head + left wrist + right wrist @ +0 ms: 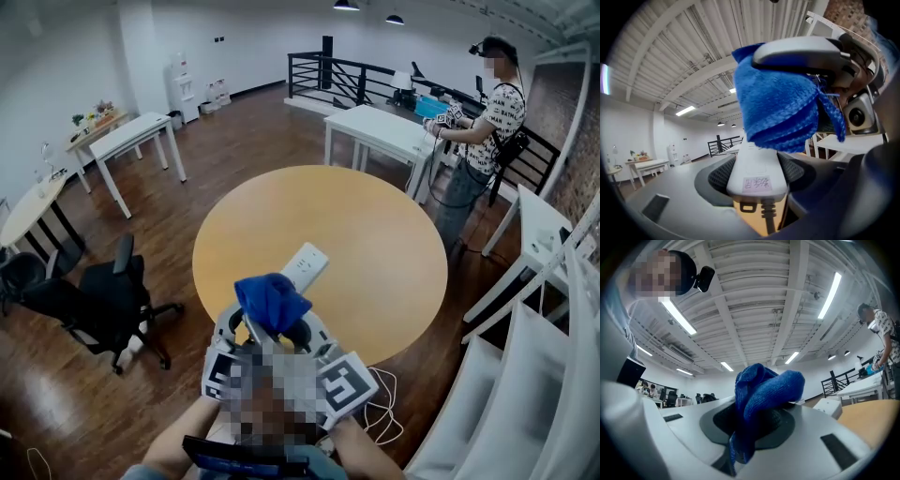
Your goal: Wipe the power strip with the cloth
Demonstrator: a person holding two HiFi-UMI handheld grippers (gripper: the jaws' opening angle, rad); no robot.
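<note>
— Any writing readable?
— Only a pinkish sticker on the power strip, too blurred to read. My left gripper clamps the strip, held level above the table. My right gripper pinches the cloth against it.

The cloth hid the near end of the power strip in the head view. The cord ran off the left gripper view's bottom edge.

A round table with a pale wooden top stood before me on a dark plank floor. A white cable looped just past the tabletop's near right edge. On the floor, a black chair sat off its left edge and a white desk beyond its far edge.
</note>
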